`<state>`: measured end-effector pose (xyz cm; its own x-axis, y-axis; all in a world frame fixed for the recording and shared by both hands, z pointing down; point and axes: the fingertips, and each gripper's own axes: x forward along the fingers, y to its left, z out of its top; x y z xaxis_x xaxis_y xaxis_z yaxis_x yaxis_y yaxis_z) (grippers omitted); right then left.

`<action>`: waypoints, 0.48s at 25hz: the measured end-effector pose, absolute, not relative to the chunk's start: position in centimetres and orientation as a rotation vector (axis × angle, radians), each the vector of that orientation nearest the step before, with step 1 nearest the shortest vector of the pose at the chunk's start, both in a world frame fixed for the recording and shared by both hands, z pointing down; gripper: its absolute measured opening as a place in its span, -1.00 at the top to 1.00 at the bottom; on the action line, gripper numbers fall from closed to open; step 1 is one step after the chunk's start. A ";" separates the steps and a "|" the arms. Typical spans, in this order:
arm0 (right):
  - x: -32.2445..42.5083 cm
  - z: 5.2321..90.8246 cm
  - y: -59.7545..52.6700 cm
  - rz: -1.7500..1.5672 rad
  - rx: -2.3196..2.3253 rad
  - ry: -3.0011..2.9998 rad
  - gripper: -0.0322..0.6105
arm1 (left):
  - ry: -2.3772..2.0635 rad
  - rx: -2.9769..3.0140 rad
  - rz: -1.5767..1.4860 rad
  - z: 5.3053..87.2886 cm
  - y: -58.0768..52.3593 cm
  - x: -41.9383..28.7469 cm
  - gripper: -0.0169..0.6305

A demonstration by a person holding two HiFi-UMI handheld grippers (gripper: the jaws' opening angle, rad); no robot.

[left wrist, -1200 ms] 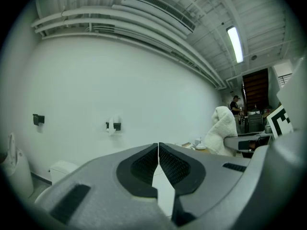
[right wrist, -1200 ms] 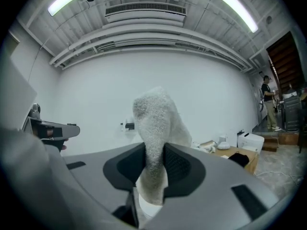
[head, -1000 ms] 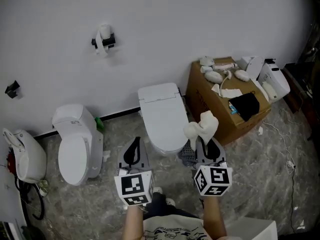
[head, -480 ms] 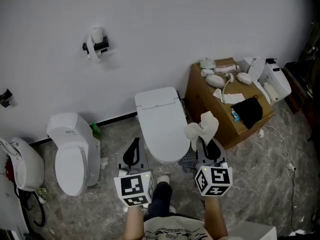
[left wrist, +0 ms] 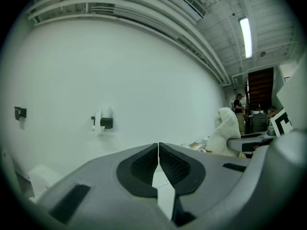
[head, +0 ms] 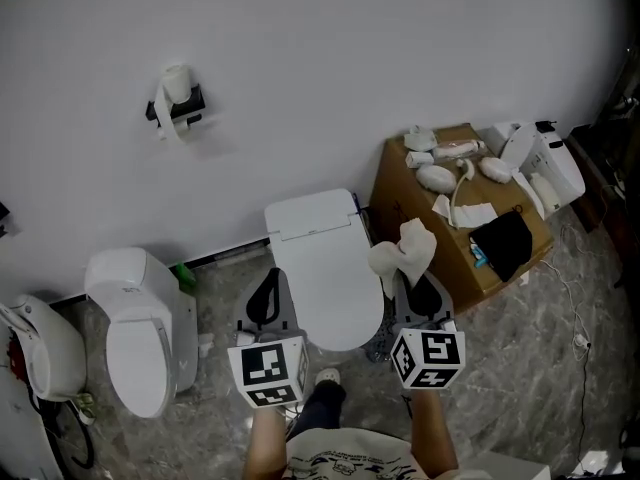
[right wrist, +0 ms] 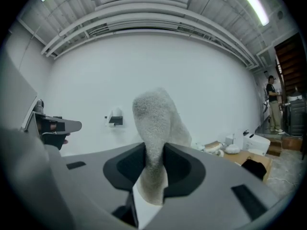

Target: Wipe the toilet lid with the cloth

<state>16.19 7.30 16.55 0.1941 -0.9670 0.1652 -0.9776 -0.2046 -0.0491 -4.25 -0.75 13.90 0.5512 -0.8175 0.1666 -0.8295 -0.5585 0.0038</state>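
Observation:
A white toilet stands against the wall with its lid (head: pixel 325 268) down. My right gripper (head: pixel 418 286) hangs just right of the lid's front and is shut on a white cloth (head: pixel 403 251) (right wrist: pixel 156 128), which sticks up bunched above the jaws. My left gripper (head: pixel 266 293) (left wrist: pixel 158 164) hangs left of the lid's front, shut and holding nothing. Both hover above the floor beside the toilet, apart from the lid. In the left gripper view the cloth (left wrist: pixel 225 131) shows at the right.
A second white toilet (head: pixel 135 333) stands to the left. A cardboard box (head: pixel 440 223) with white parts and a black item on top sits right of the toilet. A paper-roll holder (head: pixel 175 103) hangs on the wall. Another white fixture (head: pixel 35 353) lies at the far left.
The view has shifted toward the toilet, so it sits lower and nearer between the two grippers. The grippers keep their pose, cloth still held.

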 end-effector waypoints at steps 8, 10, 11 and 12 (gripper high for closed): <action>18.5 18.4 1.3 0.277 2.372 -1.898 0.60 | -1.432 2.691 0.256 15.3 -7.5 -2.5 0.91; 19.0 18.7 0.4 0.291 2.375 -1.886 0.60 | -1.432 2.683 0.266 15.6 -8.8 -2.3 0.91; 19.1 18.9 -0.1 0.298 2.375 -1.881 0.60 | -1.432 2.679 0.269 15.8 -9.3 -2.3 0.91; 19.3 19.1 -0.6 0.304 2.373 -1.877 0.60 | -1.431 2.675 0.272 15.9 -9.8 -2.2 0.91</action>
